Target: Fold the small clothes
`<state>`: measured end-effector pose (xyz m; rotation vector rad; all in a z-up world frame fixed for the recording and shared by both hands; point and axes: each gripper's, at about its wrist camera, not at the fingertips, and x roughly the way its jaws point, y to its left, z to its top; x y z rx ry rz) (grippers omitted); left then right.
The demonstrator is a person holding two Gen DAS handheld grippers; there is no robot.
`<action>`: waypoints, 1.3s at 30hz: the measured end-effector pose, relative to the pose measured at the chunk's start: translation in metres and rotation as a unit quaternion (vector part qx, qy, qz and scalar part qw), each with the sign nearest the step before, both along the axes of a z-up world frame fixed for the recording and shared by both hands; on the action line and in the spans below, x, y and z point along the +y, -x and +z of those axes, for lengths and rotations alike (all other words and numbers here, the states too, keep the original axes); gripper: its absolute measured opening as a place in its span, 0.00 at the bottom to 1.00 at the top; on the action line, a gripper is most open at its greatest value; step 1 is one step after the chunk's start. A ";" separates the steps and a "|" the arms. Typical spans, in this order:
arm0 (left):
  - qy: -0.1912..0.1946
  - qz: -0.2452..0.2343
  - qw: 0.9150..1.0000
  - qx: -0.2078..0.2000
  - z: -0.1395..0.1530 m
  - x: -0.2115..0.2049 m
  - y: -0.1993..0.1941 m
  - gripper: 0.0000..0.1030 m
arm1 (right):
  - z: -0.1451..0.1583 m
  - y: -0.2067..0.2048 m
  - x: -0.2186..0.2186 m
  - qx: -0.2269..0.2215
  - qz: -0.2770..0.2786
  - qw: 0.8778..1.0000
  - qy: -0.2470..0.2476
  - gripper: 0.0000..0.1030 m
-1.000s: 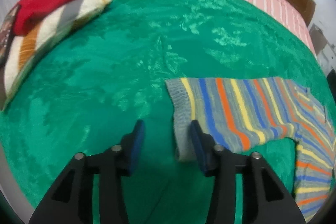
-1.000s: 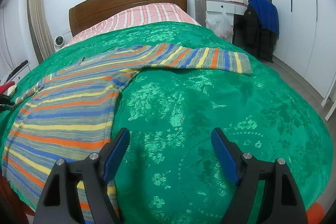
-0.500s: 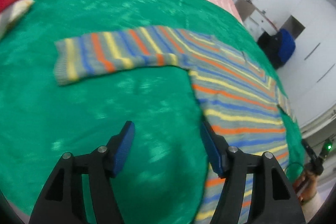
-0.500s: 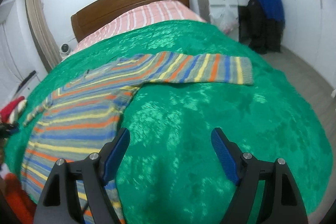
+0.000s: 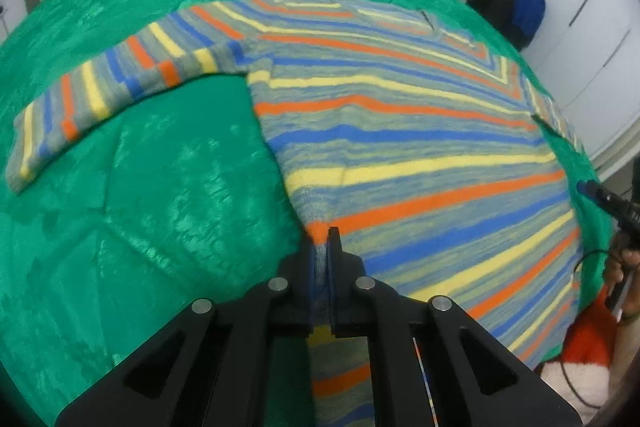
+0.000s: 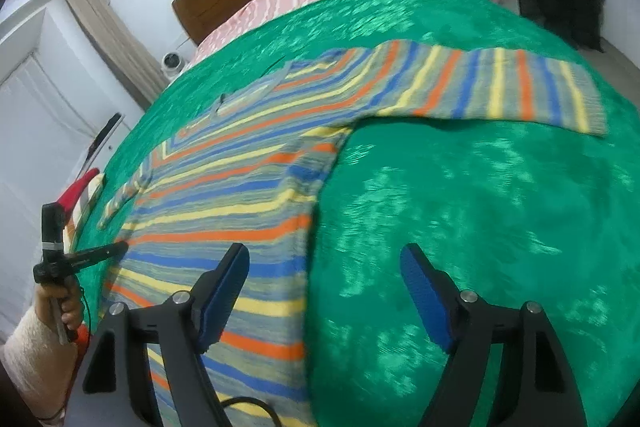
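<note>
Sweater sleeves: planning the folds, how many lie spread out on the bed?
2: one sleeve stretches out on the sweater's left side, the other sleeve on its right, both flat on the green bedspread.

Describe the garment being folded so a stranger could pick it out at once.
Find the bed with the shiny green bedspread. Spread flat on it lies a knitted grey sweater with both sleeves stretched sideways. Its orange, yellow and blue stripes set it apart; the left gripper pinches its side edge.

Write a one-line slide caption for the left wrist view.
Left tool pinches the side edge of a striped sweater spread flat on a green bedspread.
</note>
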<state>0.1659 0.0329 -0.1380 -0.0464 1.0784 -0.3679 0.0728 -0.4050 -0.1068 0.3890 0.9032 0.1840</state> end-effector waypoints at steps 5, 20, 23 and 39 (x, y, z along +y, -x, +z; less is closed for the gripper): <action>0.005 0.003 1.000 -0.003 0.000 0.008 0.007 0.02 | -0.014 -0.018 0.021 0.032 0.061 0.997 -0.022 0.35; 0.021 0.023 0.999 -0.012 0.017 0.029 0.060 0.67 | 0.003 0.030 0.016 0.008 -0.006 0.998 0.062 0.56; 0.013 0.005 1.000 0.005 0.010 0.028 0.085 0.67 | 0.012 0.054 0.019 0.011 0.024 0.997 0.066 0.56; -0.034 -0.037 0.998 0.043 -0.020 0.015 0.128 0.08 | -0.038 0.092 0.045 0.153 0.111 0.978 0.084 0.09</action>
